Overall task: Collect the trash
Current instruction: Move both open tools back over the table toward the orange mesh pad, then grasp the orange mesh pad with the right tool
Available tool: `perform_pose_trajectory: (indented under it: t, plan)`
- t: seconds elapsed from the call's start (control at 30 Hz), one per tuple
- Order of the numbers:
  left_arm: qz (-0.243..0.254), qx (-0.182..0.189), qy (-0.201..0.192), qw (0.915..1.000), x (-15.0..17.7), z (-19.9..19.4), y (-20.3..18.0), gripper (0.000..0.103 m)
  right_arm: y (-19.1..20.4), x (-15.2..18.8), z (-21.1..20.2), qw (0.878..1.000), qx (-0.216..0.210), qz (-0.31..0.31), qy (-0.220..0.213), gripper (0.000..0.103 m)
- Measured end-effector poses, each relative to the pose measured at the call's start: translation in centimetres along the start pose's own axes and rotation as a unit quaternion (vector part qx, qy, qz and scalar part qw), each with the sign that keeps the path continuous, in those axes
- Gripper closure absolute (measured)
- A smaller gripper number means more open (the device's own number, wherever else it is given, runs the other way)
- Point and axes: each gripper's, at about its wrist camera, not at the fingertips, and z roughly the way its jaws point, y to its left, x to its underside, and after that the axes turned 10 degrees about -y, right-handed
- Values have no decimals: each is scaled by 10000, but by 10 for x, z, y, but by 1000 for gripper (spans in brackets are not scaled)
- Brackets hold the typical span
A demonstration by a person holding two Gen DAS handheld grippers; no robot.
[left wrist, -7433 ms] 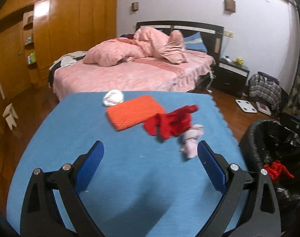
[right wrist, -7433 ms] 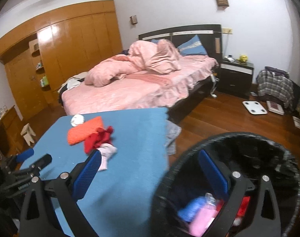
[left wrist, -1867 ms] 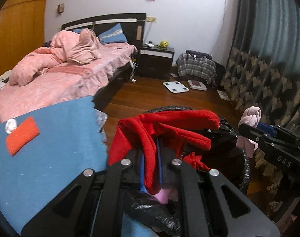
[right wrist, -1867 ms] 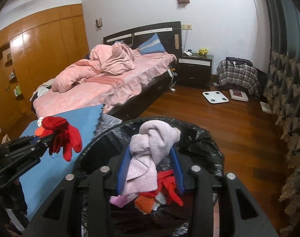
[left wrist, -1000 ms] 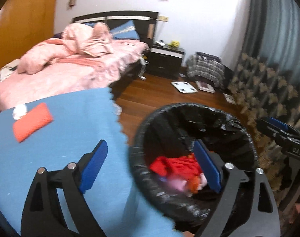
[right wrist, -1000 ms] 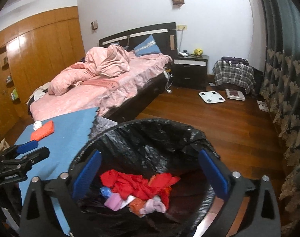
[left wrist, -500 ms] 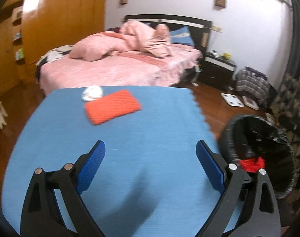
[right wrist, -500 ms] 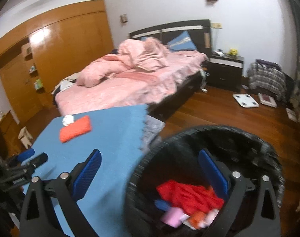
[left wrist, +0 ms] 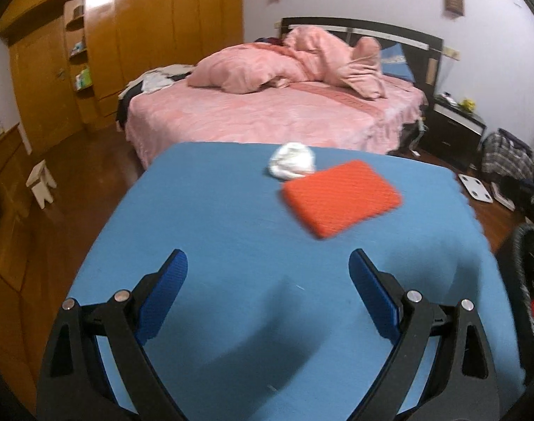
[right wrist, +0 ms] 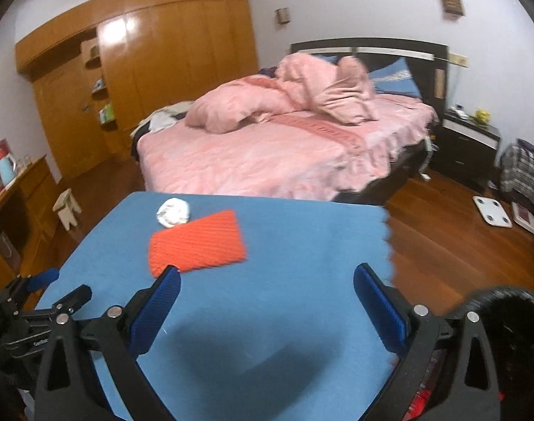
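Small white lettering on the black body of the left gripper [right wrist: 45, 284], seen from the right wrist, is too blurred to read.

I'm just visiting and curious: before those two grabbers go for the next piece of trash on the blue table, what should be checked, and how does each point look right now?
1. Left gripper open and holding nothing: ok.
2. Right gripper open and holding nothing: ok.
3. Trash left on the blue table: ok, an orange cloth and a white wad lie at its far side.
4. The two pieces apart enough to grab singly: cannot tell, they lie edge to edge and may touch.
5. Path across the table to them free: ok, nothing lies between.
6. Bin close by: ok, its black rim shows at the table's right; room inside cannot tell.
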Motion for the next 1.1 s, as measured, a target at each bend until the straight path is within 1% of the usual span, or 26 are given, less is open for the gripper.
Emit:
perform_pose_trajectory:
  t: [0.07, 0.17, 0.27, 0.43, 0.57, 0.67, 0.8, 0.87, 0.9, 0.93, 0.97, 1.03, 1.1]
  plan:
    - [-55, -92, 28, 9999, -3, 15, 13, 12, 15, 1, 25, 9999, -74, -111, 74, 6]
    - [-112, -174, 75, 9998, -4, 34, 28, 12, 27, 6, 58, 9995, -192, -91, 224, 6]
    - [-219, -231, 156, 9994, -4, 51, 40, 12, 35, 12, 87, 9992, -156, -106, 339, 6]
    - [-353, -281, 229, 9987, 0, 68, 49, 12, 43, 19, 129, 9975, -36, -130, 696, 6]
    - [-375, -270, 269, 9986, 4, 76, 48, 12, 43, 23, 147, 9964, 20, -163, 832, 6]
    - [-381, -249, 337, 9984, 7, 80, 47, 12, 46, 28, 156, 9952, -23, -239, 953, 8]
    - [-434, -271, 376, 9980, 9, 81, 48, 13, 49, 31, 162, 9940, -124, -236, 1061, 15]
    - [-463, -273, 422, 9977, 9, 84, 49, 13, 51, 32, 162, 9937, -242, -250, 1062, 21]
    - [-478, -284, 456, 9974, 9, 86, 50, 13, 53, 32, 160, 9937, -308, -266, 1043, 28]
    - [-483, -287, 476, 9973, 10, 87, 50, 13, 55, 33, 159, 9934, -452, -296, 1017, 38]
    - [-485, -291, 484, 9972, 10, 87, 49, 13, 57, 33, 158, 9928, -566, -309, 1008, 44]
    - [-475, -314, 494, 9972, 10, 87, 49, 13, 62, 35, 156, 9913, -787, -395, 982, 67]
    - [-452, -333, 521, 9971, 10, 89, 49, 13, 68, 35, 153, 9903, -890, -467, 959, 79]
